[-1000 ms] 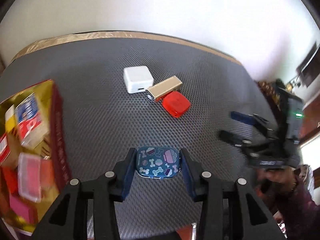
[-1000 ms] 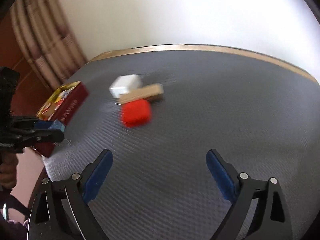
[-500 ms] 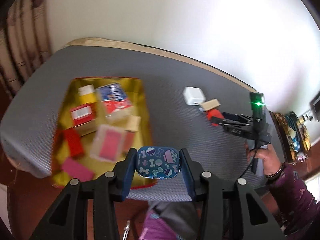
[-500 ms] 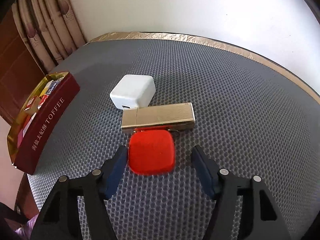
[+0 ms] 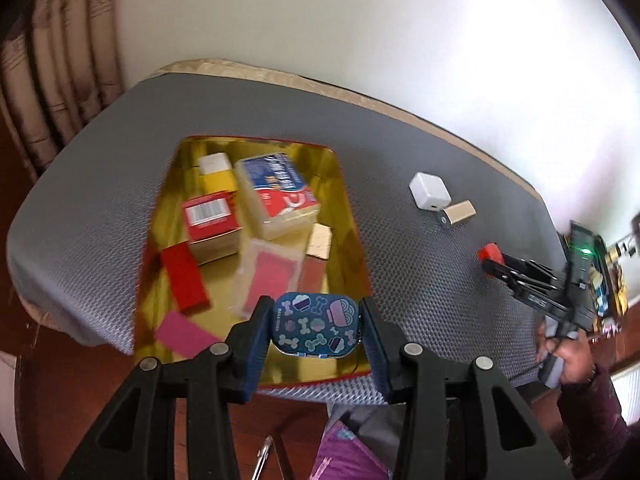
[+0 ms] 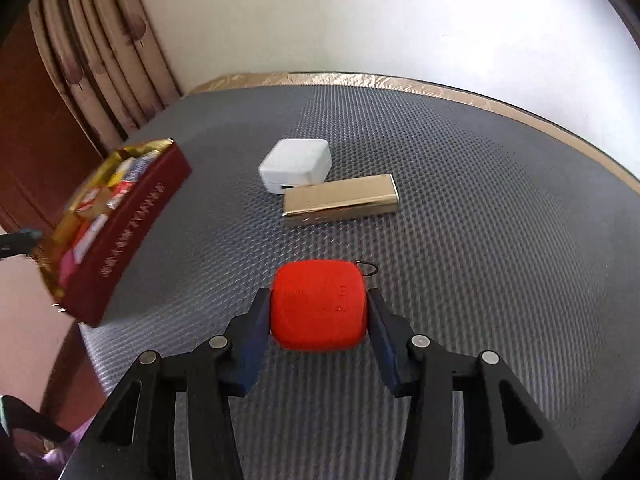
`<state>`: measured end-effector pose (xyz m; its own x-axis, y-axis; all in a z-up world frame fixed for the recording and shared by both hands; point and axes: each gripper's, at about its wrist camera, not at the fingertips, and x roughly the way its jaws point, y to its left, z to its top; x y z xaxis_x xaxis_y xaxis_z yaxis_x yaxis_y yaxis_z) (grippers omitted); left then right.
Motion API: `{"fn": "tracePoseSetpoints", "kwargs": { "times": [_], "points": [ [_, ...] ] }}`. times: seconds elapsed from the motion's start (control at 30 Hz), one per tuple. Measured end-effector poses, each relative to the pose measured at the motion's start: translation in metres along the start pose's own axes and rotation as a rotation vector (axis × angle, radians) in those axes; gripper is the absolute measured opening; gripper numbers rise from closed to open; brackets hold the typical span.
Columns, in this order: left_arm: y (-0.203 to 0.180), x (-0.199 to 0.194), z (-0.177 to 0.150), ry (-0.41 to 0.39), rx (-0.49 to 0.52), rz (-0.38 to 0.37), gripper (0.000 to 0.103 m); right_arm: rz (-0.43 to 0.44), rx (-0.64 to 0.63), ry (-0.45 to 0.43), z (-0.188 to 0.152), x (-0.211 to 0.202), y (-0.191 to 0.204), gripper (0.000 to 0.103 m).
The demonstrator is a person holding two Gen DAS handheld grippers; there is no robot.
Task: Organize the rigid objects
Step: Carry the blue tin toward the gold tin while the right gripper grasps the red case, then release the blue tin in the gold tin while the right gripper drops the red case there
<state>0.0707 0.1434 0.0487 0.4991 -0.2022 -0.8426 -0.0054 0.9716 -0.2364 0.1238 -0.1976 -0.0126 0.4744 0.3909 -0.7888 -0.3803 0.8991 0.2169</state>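
Note:
My left gripper [image 5: 316, 330] is shut on a blue patterned case [image 5: 314, 330] and holds it above the near end of the gold-lined red box [image 5: 344, 200]. The box holds several small packs and cards. My right gripper [image 6: 318, 312] is shut on a red rounded case [image 6: 318, 310], just above the grey mat; it also shows in the left wrist view [image 5: 490, 254]. A white charger cube [image 6: 296, 164] and a gold bar-shaped device [image 6: 342, 200] lie on the mat beyond it. The box shows at the left in the right wrist view [image 6: 132, 224].
The grey textured mat [image 6: 480, 240] covers the table, with a tan edge at the back by a white wall. Curtains [image 6: 100, 60] hang at the left. The table's near edge drops to a brown floor [image 5: 60, 380].
My left gripper carried the blue case from the mat to above the box. My right gripper closed on the red case and drew it back from the gold device.

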Motion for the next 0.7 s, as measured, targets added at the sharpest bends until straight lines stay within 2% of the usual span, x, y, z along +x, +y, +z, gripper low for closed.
{"fn": "tracePoseSetpoints", "kwargs": {
  "times": [0.27,0.7],
  "points": [
    [-0.002,0.031,0.001,0.05,-0.031,-0.021,0.044,0.039,0.031,-0.037,-0.002,-0.029,0.003,0.044],
    [-0.005,0.051,-0.006,0.09,-0.008,0.039,0.044,0.071,0.001,-0.037,-0.001,-0.034,0.025,0.044]
  ]
}}
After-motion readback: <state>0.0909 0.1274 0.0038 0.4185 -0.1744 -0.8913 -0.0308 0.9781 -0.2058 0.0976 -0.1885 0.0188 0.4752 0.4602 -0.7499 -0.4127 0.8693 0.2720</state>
